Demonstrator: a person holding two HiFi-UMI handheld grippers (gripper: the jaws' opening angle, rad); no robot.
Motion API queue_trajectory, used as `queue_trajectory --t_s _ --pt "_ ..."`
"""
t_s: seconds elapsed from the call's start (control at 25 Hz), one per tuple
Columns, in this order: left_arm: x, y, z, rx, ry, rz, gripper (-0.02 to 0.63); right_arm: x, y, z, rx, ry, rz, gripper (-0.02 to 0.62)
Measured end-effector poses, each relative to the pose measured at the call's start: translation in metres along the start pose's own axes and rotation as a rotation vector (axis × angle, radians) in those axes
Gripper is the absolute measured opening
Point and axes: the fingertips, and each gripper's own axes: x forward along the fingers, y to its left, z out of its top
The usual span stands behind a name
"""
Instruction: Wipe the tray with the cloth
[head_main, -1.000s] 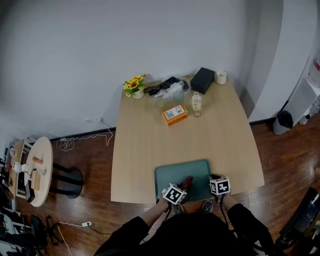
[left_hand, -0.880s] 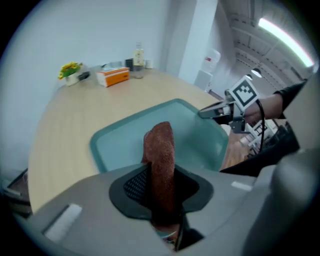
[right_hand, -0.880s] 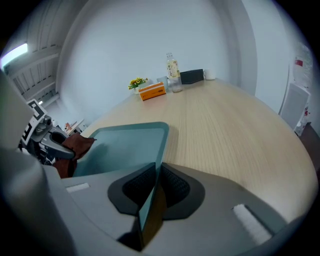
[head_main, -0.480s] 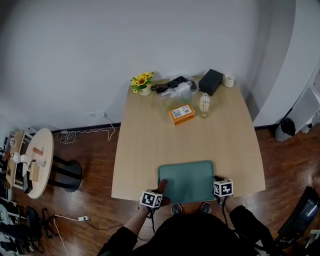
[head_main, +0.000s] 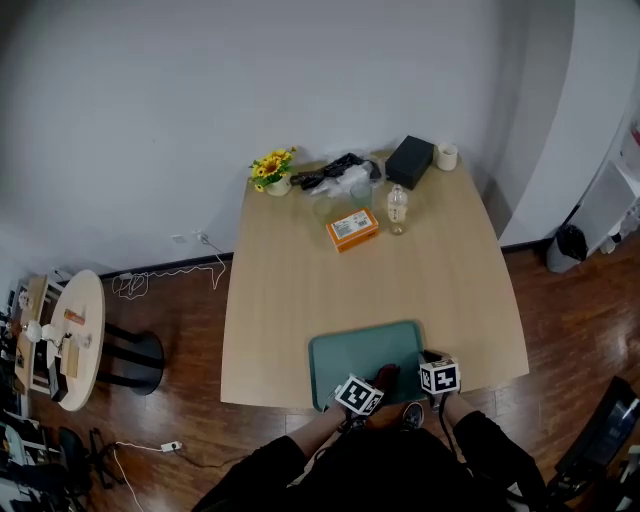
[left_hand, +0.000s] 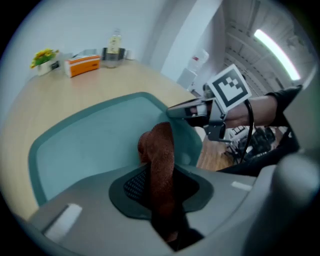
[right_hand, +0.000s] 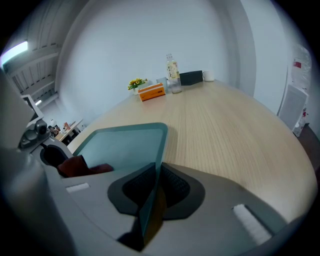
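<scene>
A teal tray (head_main: 365, 355) lies at the near edge of the wooden table (head_main: 300, 290). My left gripper (head_main: 372, 385) is shut on a reddish-brown cloth (left_hand: 159, 155), which it holds down on the tray's near part (left_hand: 95, 137). The cloth (head_main: 385, 375) shows as a dark wad by the tray's front rim, and as a brown lump (right_hand: 75, 165) in the right gripper view. My right gripper (head_main: 428, 362) is shut on the tray's right rim (right_hand: 159, 150), with the thin edge pinched between its pads.
At the far end of the table stand a sunflower pot (head_main: 270, 175), an orange box (head_main: 351, 229), a clear bottle (head_main: 397, 208), a black box (head_main: 409, 160), a white cup (head_main: 445, 155) and some black clutter (head_main: 330, 172). A small round side table (head_main: 65, 340) stands at the left on the wooden floor.
My left gripper swung out past the tray's near left corner half a second ago and has come back right with the cloth to the tray's front middle. The right gripper kept its hold.
</scene>
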Motion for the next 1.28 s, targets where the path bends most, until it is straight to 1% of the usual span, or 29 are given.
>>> queue_trajectory --t_s 0.04,0.12,0.16,0.2,0.28,0.4,0.52,0.64,0.76,0.84,0.96,1.04,1.08,1.12,1.2,1.28 --pt "0.011 -0.014 0.015 0.018 -0.002 -0.048 0.071 0.0 0.002 0.0 0.002 -0.001 0.0 0.037" --pt "0.028 -0.04 0.044 0.008 -0.02 -0.14 0.071 0.0 0.006 -0.001 0.007 -0.001 0.004 0.037" --pt "0.036 -0.05 0.055 0.008 -0.02 -0.166 0.071 -0.001 0.008 -0.001 0.008 0.0 0.009 0.037" --pt "0.043 -0.056 0.061 0.019 -0.011 -0.169 0.071 -0.002 0.009 0.0 0.008 0.001 0.015 0.037" --pt "0.054 -0.059 0.064 0.043 0.012 -0.15 0.067 -0.002 0.009 -0.002 0.012 0.006 0.033 0.034" --pt "0.057 -0.06 0.065 0.027 0.012 -0.165 0.067 -0.003 0.005 -0.003 0.026 0.007 0.035 0.032" --pt "0.055 -0.057 0.066 0.037 0.004 -0.172 0.067 -0.004 0.003 -0.002 0.019 0.005 0.026 0.032" --pt "0.052 -0.043 0.07 0.071 -0.001 -0.131 0.066 -0.005 0.004 -0.003 0.022 0.012 0.03 0.032" --pt "0.049 -0.021 0.086 0.15 0.002 -0.059 0.064 -0.003 0.005 -0.004 0.028 0.017 0.038 0.032" --pt "0.046 0.0 0.106 0.212 -0.009 0.014 0.064 -0.002 0.005 -0.004 0.026 0.018 0.042 0.032" --pt "0.041 0.035 0.151 0.297 -0.068 0.147 0.064 -0.003 0.005 -0.004 0.021 0.021 0.038 0.032" --pt "0.04 0.056 0.169 0.35 -0.069 0.224 0.064 -0.003 0.006 -0.004 0.021 0.022 0.036 0.032" --pt "0.041 0.062 0.173 0.375 -0.058 0.244 0.064 -0.003 0.006 -0.004 0.02 0.022 0.037 0.032" --pt "0.043 0.065 0.175 0.396 -0.045 0.251 0.066 -0.004 0.006 -0.004 0.02 0.022 0.037 0.032" --pt "0.046 0.062 0.174 0.416 -0.033 0.239 0.066 -0.003 0.005 -0.004 0.017 0.023 0.04 0.032" --pt "0.047 0.047 0.17 0.425 -0.037 0.188 0.066 -0.002 0.003 -0.003 0.016 0.021 0.041 0.032"
